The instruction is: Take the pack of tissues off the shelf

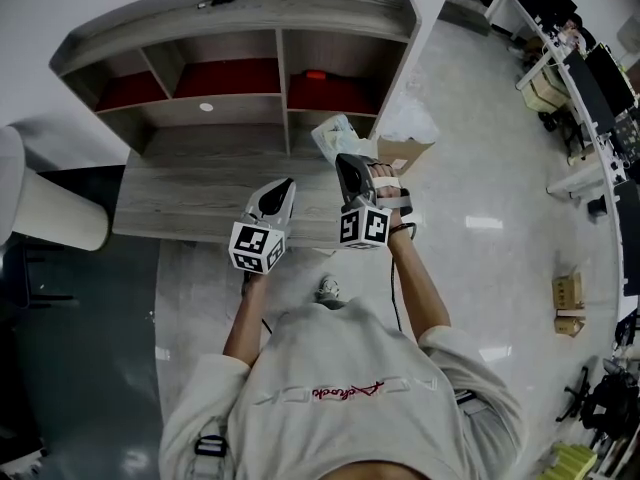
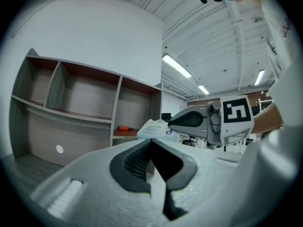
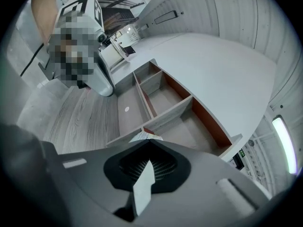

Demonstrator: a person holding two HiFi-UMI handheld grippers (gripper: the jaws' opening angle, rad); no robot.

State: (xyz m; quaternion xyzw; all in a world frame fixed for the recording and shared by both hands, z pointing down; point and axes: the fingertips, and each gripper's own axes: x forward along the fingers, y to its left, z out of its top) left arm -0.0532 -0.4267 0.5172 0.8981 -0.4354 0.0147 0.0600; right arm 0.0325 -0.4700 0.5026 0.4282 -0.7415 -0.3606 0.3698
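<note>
The pack of tissues [image 1: 334, 136] is a pale, crinkly packet held in the air in front of the lower right compartment of the grey wooden shelf [image 1: 240, 23]. My right gripper [image 1: 345, 160] is shut on it, and a thin white edge of the wrapper [image 3: 143, 183] shows between the jaws. From the left gripper view the pack [image 2: 154, 128] sticks out of the right gripper's nose [image 2: 189, 121]. My left gripper [image 1: 290, 183] hovers over the desk beside the right one, jaws together [image 2: 151, 141] and holding nothing.
A small orange-red object [image 1: 316, 74] lies in the shelf's right compartment. The shelf stands on a grey wooden desk [image 1: 190, 193]. A cardboard box with a white bag [image 1: 405, 146] sits on the floor to the right. A white cylinder [image 1: 55, 213] stands at the left.
</note>
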